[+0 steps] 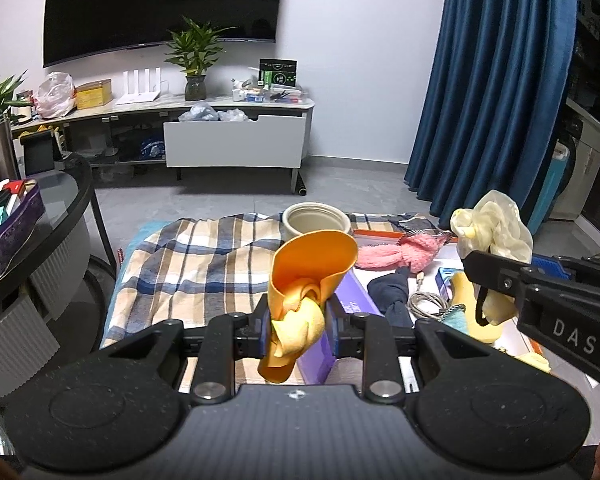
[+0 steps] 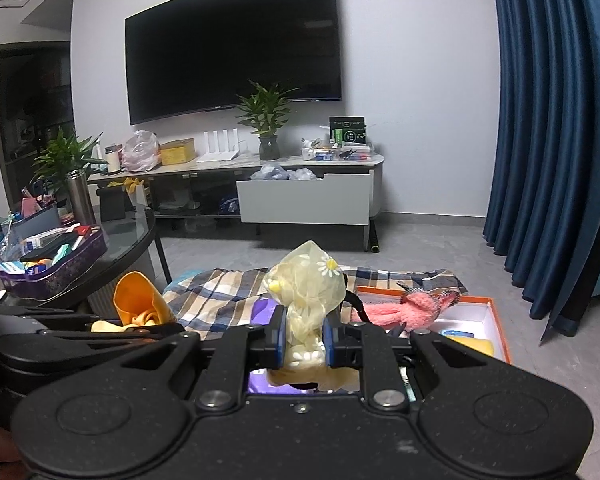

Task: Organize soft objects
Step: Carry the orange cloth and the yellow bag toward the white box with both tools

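Left gripper (image 1: 296, 330) clamps the upright orange cloth (image 1: 310, 276); right gripper (image 2: 304, 340) clamps the yellow gauze bundle (image 2: 306, 292). Both held aloft above the plaid blanket (image 1: 188, 264), cream pot (image 1: 316, 222) ahead, nearer the left.

Left gripper (image 1: 297, 322): matte black speckled body, ribbed grey centre panel, two round raised discs either side. Two silver screw heads at the linkage pivots. Blue pads (image 1: 265, 330) on the inner finger faces. Small pale logo mark on the centre rim.

Right gripper (image 2: 304, 338): same build, black speckled shell, twin discs, two silver pivot screws, blue finger pads (image 2: 281, 336). Seen from the left wrist view, black side arm lettered "DAS" in white, one small screw near the tip.
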### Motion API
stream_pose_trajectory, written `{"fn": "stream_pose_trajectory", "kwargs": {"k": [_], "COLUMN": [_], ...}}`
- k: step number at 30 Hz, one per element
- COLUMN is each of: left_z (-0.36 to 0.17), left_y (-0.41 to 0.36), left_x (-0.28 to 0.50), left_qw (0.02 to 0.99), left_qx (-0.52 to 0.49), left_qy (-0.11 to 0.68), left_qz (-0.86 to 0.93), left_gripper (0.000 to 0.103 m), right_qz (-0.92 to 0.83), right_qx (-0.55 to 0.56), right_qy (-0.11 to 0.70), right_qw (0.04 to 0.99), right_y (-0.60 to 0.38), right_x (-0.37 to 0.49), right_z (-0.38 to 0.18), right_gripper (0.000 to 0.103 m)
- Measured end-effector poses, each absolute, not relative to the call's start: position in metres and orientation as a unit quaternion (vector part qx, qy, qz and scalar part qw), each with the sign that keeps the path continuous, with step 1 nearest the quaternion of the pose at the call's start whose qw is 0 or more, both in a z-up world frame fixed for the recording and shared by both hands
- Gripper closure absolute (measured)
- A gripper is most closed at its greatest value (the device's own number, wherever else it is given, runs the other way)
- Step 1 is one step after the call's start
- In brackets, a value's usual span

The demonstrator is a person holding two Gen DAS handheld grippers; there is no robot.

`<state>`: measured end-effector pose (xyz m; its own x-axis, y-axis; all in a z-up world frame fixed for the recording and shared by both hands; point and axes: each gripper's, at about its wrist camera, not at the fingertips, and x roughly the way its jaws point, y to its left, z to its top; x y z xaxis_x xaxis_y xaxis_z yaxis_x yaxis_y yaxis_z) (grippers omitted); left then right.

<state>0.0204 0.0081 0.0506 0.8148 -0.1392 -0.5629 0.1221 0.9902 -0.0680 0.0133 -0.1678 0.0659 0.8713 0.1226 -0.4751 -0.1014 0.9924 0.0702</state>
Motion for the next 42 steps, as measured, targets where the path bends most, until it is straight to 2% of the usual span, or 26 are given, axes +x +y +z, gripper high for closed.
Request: {"fn": "stream_pose_trajectory", "kwargs": {"k": [42], "left_z": [0.047], "left_y": [-0.053], "left_x": [0.028], "left_qw": [0.945], "left_qx": [0.015], "left_qy": [0.295], "left_qz": [-0.142], "left_gripper": [0.075], "right_qz": [-0.019], "right_qx": [0.047], "right_qy": [0.23], "right_qw": [0.972], "right_y": [-0.231], "right_x": [-0.001], "right_z": [0.068], "right_gripper": [0.081]}}
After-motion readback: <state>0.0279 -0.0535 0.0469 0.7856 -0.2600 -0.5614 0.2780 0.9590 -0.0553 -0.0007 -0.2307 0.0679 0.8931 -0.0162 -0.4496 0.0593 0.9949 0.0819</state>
